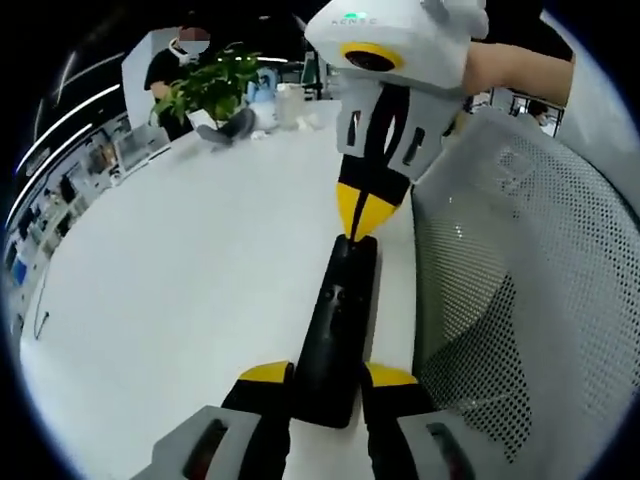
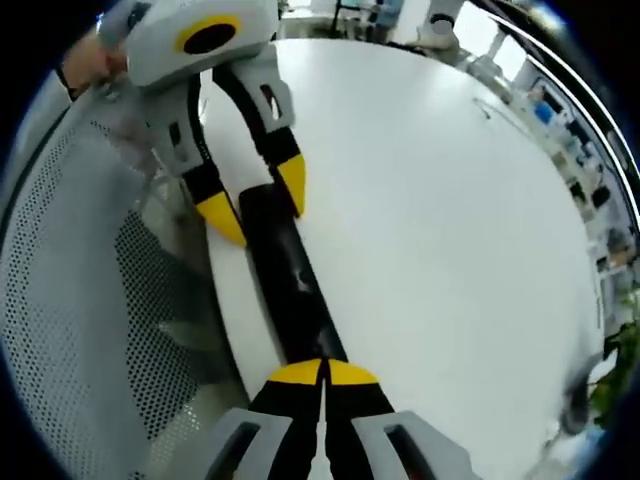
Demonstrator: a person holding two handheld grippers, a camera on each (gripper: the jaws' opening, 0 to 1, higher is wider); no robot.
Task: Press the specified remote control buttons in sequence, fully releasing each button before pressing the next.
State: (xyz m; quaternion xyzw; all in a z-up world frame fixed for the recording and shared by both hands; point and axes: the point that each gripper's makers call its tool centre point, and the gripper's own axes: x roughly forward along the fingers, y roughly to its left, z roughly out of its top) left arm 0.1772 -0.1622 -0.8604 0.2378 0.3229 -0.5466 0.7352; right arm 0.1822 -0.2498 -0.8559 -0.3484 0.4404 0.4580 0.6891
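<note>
L gripper jaws clamp remote; R gripper jaws closed, tips seemingly pressing its far end.

One black remote control is lying on one white table. Two grippers are working it, the left gripper and the right gripper. One mesh chair is standing alongside, and one potted plant is sitting farther back.
</note>
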